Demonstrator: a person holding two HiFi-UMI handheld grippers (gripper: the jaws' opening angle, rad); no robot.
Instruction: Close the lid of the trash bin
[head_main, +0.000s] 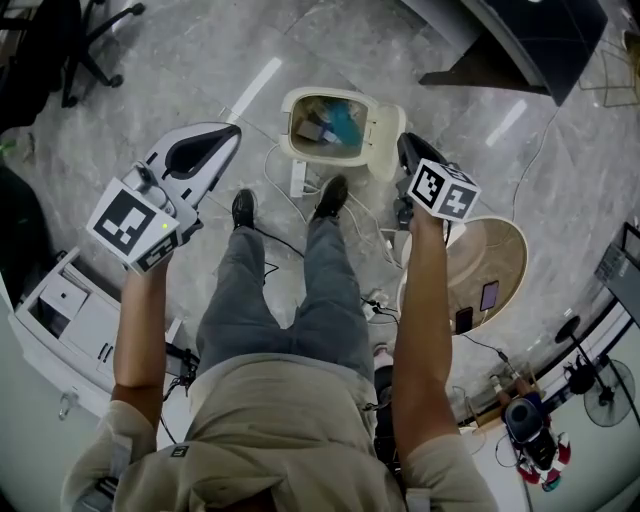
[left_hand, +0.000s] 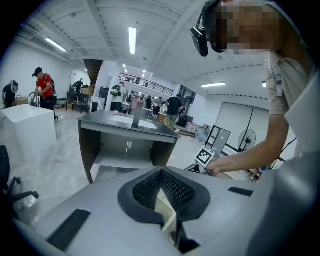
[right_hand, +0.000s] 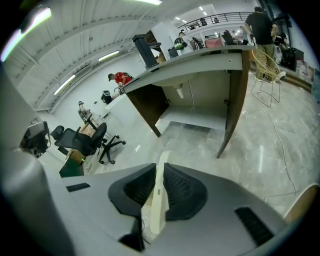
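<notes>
While the trash bin (head_main: 296, 101) stands open, its lid (head_main: 386, 138) tipped up at the bin's right side, the right tongs (head_main: 403, 143) pinch the lid's edge. The left tongs (head_main: 233, 131), pressed together and empty, hover left of the bin. Swinging the lid down is yet to be done.

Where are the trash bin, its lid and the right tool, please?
trash bin (head_main: 320, 159), head view, near rim.
lid (head_main: 384, 135), head view, its open panel.
right tool (head_main: 404, 142), head view, tips clamping the lid.

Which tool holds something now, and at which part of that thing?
The right tool grips the open lid by its edge, which sits between the jaws. The left tool holds nothing.
</notes>
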